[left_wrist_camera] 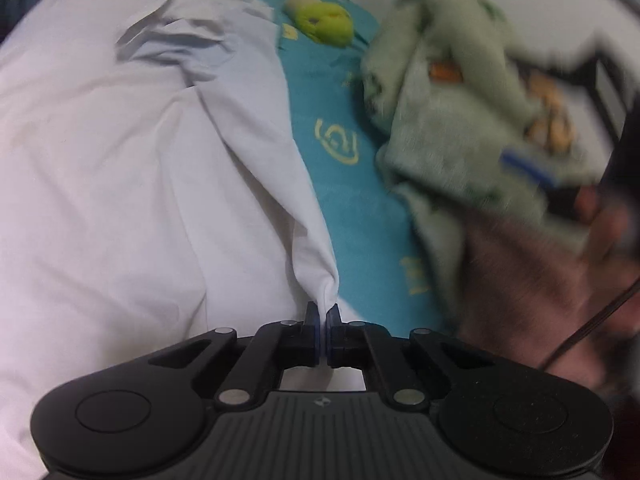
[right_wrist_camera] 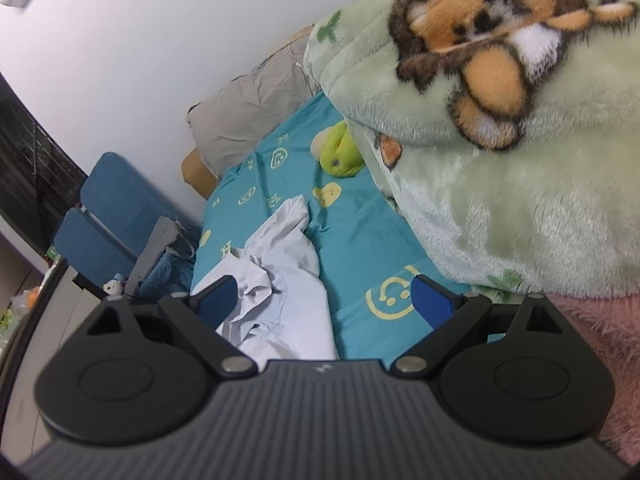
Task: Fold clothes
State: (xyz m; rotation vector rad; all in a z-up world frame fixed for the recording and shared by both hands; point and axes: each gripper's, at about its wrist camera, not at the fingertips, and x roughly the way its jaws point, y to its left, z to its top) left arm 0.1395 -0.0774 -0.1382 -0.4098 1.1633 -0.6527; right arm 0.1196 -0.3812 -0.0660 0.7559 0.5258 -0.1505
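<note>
1. Right now your left gripper (left_wrist_camera: pixel 322 314) is clenched on a bunched corner of the white cotton garment (left_wrist_camera: pixel 132 184); the two fingers meet with the cloth pinched between them, and the fabric rises from the pinch in a tight twisted fold.
2. From that pinch the white garment spreads ahead and to the left of the left claw, wrinkled, lying on the teal bedsheet with yellow smiley prints (left_wrist_camera: pixel 344 184).
3. Your right hand (left_wrist_camera: pixel 560 264) shows as a blurred shape to the right of the left claw, in front of the pale green fleece blanket (left_wrist_camera: pixel 448 120); the blur hides its exact grip.
4. Your right gripper (right_wrist_camera: pixel 326 300) is released, its blue-padded fingers (right_wrist_camera: pixel 432 300) spread wide and holding nothing.
5. Between and just ahead of those open fingers lies the white garment (right_wrist_camera: pixel 280 280), crumpled nearer the left finger, with bare teal sheet (right_wrist_camera: pixel 360 240) nearer the right finger.
6. Further ahead of the right claw a small green plush toy (right_wrist_camera: pixel 340 152) rests on the sheet, touching the edge of the green blanket with its orange-and-brown bear print (right_wrist_camera: pixel 500 120), which fills the space ahead and to the right.
7. A grey pillow (right_wrist_camera: pixel 256 112) sits beyond the toy against the white wall (right_wrist_camera: pixel 160 40), and a blue folding chair (right_wrist_camera: pixel 112 216) stands off the bed to the left.
</note>
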